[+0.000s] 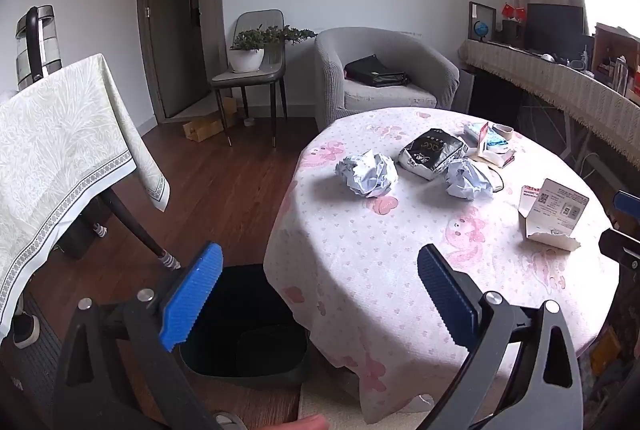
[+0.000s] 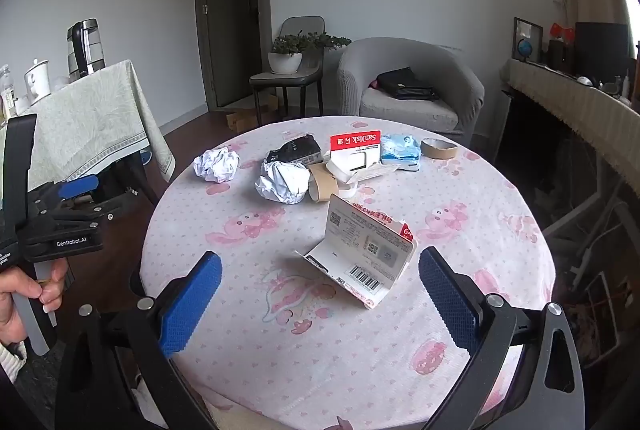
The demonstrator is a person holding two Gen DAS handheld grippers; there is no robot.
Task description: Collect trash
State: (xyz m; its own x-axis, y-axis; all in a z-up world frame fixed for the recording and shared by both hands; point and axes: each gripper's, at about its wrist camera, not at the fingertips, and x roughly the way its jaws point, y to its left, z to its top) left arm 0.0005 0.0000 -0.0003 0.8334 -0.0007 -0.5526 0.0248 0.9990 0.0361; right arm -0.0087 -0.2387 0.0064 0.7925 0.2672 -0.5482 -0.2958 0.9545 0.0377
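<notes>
A round table [image 2: 280,350] with a pink-patterned cloth holds trash: two crumpled paper balls [image 2: 217,163] [image 2: 283,181], a black packet [image 2: 294,149], a torn white card package [image 2: 366,250], a red-and-white SanDisk package [image 2: 355,150], a blue tissue pack [image 2: 400,149] and tape rolls [image 2: 439,147]. My right gripper [image 2: 320,294] is open and empty, just short of the torn card package. My left gripper [image 1: 320,294] is open and empty at the table's left edge, above a black bin [image 1: 244,326] on the floor. The paper balls [image 1: 367,172] [image 1: 468,179] lie beyond it.
A second table with a green-white cloth [image 1: 60,150] and a kettle [image 1: 36,42] stands at the left. A grey armchair [image 1: 384,70] with a black bag, a chair with a potted plant [image 1: 248,58] and a cluttered sideboard [image 1: 560,78] lie behind. The floor is dark wood.
</notes>
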